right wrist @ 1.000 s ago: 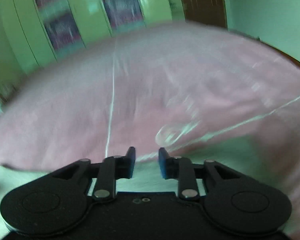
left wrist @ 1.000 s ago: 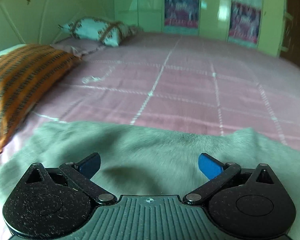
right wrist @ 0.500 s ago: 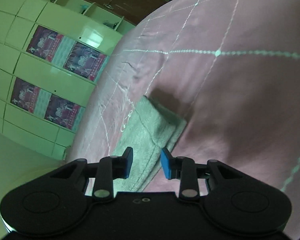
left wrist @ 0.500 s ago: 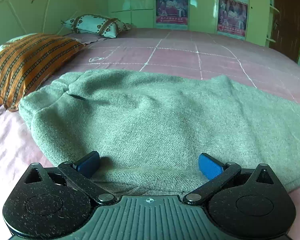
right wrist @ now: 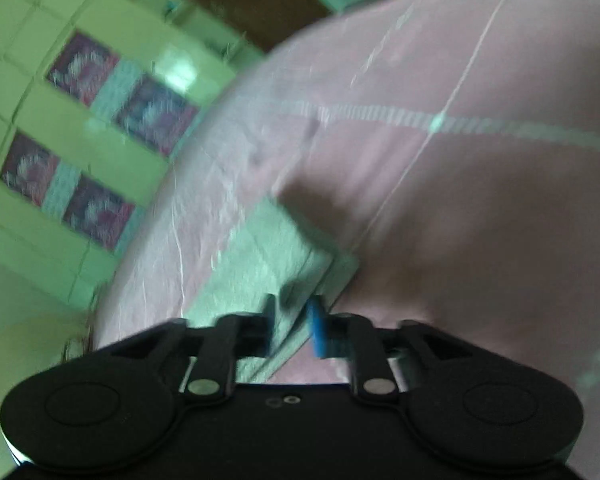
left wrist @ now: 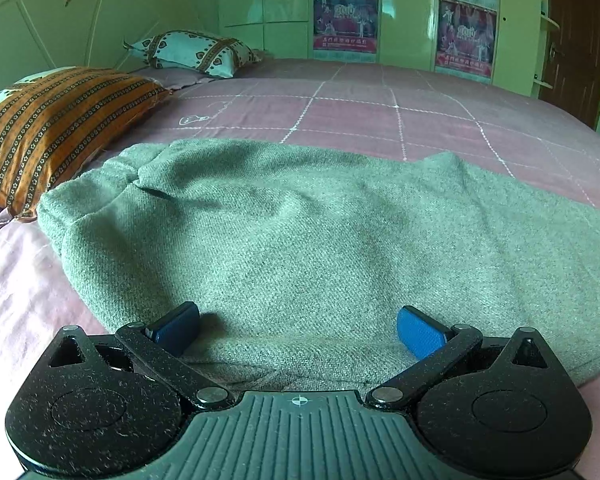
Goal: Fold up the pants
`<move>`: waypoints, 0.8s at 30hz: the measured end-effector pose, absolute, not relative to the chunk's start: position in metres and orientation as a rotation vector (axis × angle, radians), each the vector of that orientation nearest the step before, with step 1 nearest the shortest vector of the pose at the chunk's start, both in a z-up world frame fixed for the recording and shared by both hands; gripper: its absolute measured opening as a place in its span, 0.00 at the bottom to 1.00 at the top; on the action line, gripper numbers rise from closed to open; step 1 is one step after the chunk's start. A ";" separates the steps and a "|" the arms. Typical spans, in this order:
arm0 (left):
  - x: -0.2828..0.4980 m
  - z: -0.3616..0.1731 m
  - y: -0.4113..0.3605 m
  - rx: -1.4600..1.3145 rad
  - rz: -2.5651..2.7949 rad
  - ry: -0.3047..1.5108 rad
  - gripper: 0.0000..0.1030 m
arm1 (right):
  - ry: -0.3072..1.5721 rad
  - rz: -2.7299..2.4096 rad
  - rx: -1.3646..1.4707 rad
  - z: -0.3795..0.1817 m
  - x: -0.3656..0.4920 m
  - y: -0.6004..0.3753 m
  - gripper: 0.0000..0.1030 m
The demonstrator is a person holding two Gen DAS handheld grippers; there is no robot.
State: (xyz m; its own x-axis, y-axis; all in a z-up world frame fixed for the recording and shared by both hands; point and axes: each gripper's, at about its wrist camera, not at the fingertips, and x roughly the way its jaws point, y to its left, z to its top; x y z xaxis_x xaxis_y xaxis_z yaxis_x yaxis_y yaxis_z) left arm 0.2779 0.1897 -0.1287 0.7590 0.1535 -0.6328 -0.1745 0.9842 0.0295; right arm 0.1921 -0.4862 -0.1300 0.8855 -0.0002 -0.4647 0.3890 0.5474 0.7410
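Observation:
Grey-green woven pants (left wrist: 300, 232) lie spread on the pink bed, waistband toward the left pillow. My left gripper (left wrist: 298, 330) is open, its blue pads wide apart just above the near edge of the pants, holding nothing. In the blurred right wrist view, my right gripper (right wrist: 292, 326) has its jaws nearly closed around the leg end of the pants (right wrist: 272, 256), which lies on the sheet ahead of the fingers.
The pink quilted bedsheet (left wrist: 380, 112) covers the bed. An orange striped pillow (left wrist: 56, 124) lies at the left, a white patterned pillow (left wrist: 196, 52) behind it. Green wardrobe doors with posters (left wrist: 346, 16) and a brown door (left wrist: 576, 40) stand at the back.
The left gripper has pulled back and steadied, so more of the pants shows. The right gripper has swung and rolled, and now the pant leg end sits between its fingers.

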 end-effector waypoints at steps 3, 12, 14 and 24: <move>0.278 -0.130 0.191 -0.042 0.180 0.678 1.00 | 0.495 -0.221 1.051 -0.145 0.208 -0.494 0.41; 0.280 -0.133 0.189 -0.027 0.187 0.697 1.00 | 0.377 -0.107 0.708 -0.082 0.222 -0.467 0.03; 0.281 -0.133 0.190 -0.023 0.185 0.697 1.00 | 0.443 -0.133 0.722 -0.103 0.228 -0.480 0.02; 0.265 -0.100 0.146 -0.117 0.107 0.580 1.00 | 0.519 -0.145 0.948 -0.142 0.211 -0.496 0.20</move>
